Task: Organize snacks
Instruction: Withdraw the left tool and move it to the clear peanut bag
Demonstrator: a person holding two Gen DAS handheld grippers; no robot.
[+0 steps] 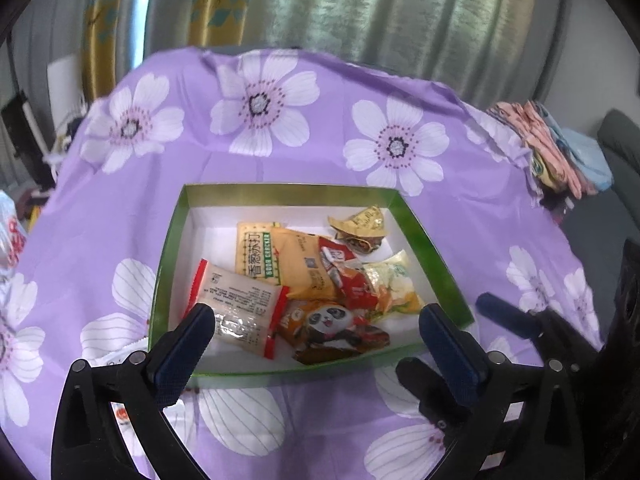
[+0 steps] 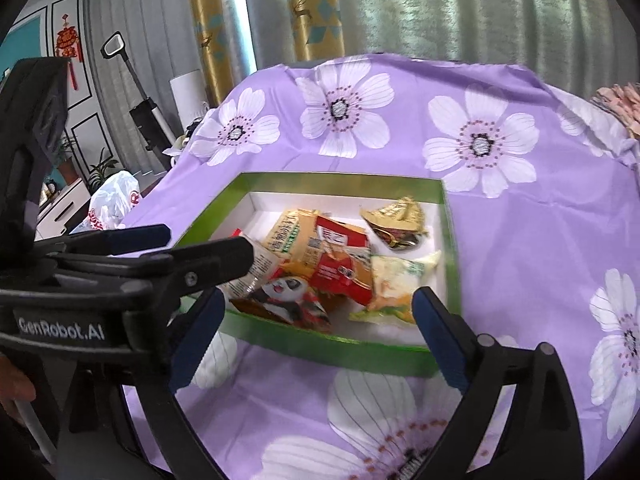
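Note:
A green box (image 1: pixel 424 240) with a white inside sits on the purple flowered cloth (image 1: pixel 280 152). It holds several snack packets: a white and red one (image 1: pixel 236 308), a soda cracker pack (image 1: pixel 256 256), a panda pack (image 1: pixel 332 330), a red one (image 1: pixel 348 276) and a gold one (image 1: pixel 360 228). My left gripper (image 1: pixel 316 320) is open and empty over the box's near edge. My right gripper (image 2: pixel 320 312) is open and empty at the near edge of the box (image 2: pixel 448 216). The left gripper (image 2: pixel 200 240) shows at the left of the right wrist view.
A loose packet (image 1: pixel 120 412) lies on the cloth left of the left fingers. Folded cloths (image 1: pixel 552 148) are stacked at the table's right edge. A white plastic bag (image 2: pixel 112 204) sits off the table's left. Curtains hang behind.

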